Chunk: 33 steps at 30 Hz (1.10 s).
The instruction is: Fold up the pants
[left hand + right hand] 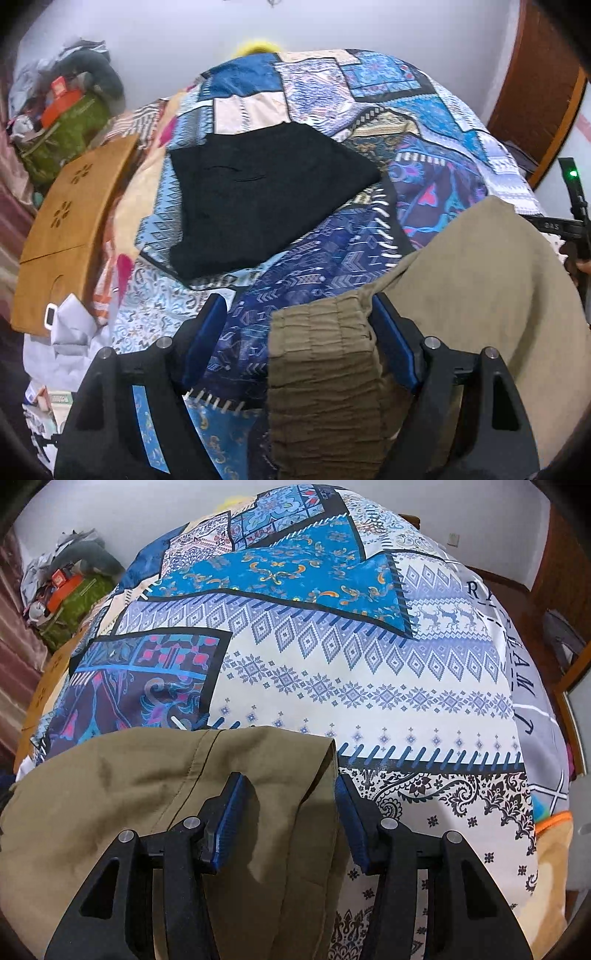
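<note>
Olive-khaki pants (480,280) lie on a patchwork bedspread (325,96). In the left wrist view my left gripper (299,314) is open; the gathered elastic waistband (321,354) lies between its blue pads, against the right pad (391,339). In the right wrist view my right gripper (291,794) is open over the far edge of the pants (129,786), with the cloth's hem corner (325,753) between its pads. The right gripper's body shows at the left view's right edge (576,221).
A folded black garment (258,199) lies on the bedspread beyond the left gripper. A wooden lap tray (74,229) sits at the bed's left edge, with white papers (74,343) below it. A clutter pile with a green bag (70,129) stands by the wall.
</note>
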Motion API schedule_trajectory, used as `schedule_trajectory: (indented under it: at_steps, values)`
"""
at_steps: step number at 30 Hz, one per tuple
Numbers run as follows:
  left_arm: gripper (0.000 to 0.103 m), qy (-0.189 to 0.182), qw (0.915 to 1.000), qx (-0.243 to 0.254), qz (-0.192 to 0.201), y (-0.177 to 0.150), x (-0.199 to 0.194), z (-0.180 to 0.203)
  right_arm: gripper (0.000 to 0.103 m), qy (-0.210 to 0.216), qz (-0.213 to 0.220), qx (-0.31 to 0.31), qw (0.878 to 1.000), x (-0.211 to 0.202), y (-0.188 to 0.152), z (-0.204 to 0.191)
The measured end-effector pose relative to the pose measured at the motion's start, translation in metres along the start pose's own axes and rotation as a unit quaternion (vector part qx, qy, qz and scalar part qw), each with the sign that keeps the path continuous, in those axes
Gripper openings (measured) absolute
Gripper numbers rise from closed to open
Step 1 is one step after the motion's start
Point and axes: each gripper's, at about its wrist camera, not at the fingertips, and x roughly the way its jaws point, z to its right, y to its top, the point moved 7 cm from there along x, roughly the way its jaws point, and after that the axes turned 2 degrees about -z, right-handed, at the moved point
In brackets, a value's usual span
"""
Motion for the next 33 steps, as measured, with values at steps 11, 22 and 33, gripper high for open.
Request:
schedule_trajectory:
  at_steps: [11, 22, 33]
  values:
    - [0.080, 0.025, 0.9993, -0.022, 0.018, 0.005, -0.024, -0.007, 0.038, -0.066, 0.000, -0.045, 0.997, -0.015, 0.001, -0.001]
    - [0.082, -0.017, 0.9976, 0.027, 0.062, 0.019, -0.084, 0.025, 0.048, 0.042, 0.093, -0.101, 0.990, -0.114, 0.009, -0.111]
    - [0.084, -0.038, 0.9983, 0.030, 0.031, 0.010, -0.069, 0.049, 0.058, 0.083, 0.002, -0.179, 0.980, -0.070, -0.046, -0.184]
